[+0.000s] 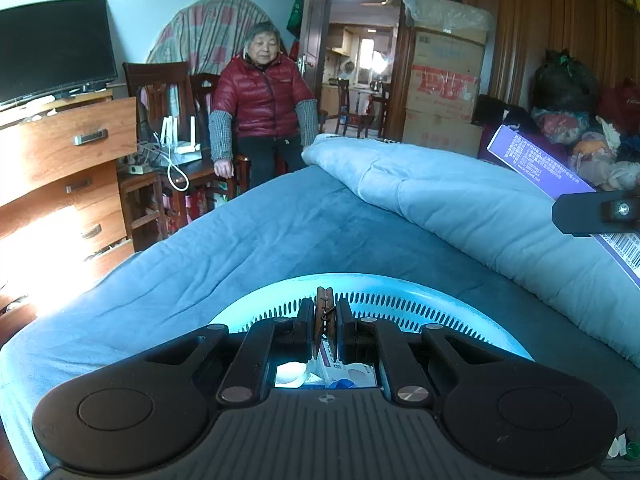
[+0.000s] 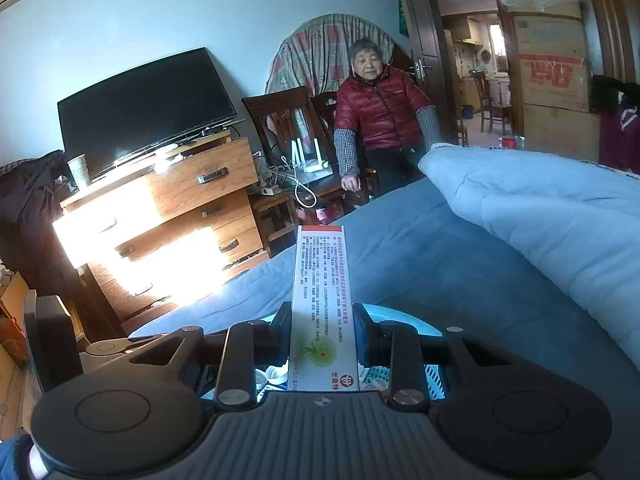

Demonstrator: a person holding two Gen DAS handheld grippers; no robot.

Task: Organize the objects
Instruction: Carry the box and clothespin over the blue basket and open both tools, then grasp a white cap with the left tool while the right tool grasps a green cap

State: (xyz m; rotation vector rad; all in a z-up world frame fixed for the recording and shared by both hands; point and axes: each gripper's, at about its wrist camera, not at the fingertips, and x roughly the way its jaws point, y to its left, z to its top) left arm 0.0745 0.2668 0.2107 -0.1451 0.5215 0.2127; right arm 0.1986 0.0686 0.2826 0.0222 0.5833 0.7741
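My left gripper (image 1: 325,320) is shut on a wooden clothespin (image 1: 323,312), held upright over a light blue slotted basket (image 1: 400,300) on the bed. Small packets (image 1: 348,374) lie in the basket under the jaws. My right gripper (image 2: 322,328) is shut on a long white box with an orange band and printed text (image 2: 322,280), which sticks out forward over the same basket (image 2: 434,380). In the left wrist view that box (image 1: 540,164) shows its purple side at the right edge, clamped by a black finger (image 1: 592,212).
A blue sheet (image 1: 240,240) covers the bed, with a pale blue quilt (image 1: 460,200) folded at the right. A person in a red jacket (image 1: 262,96) sits on a chair beyond the bed. A wooden dresser (image 2: 192,208) with a television (image 2: 144,108) stands at the left.
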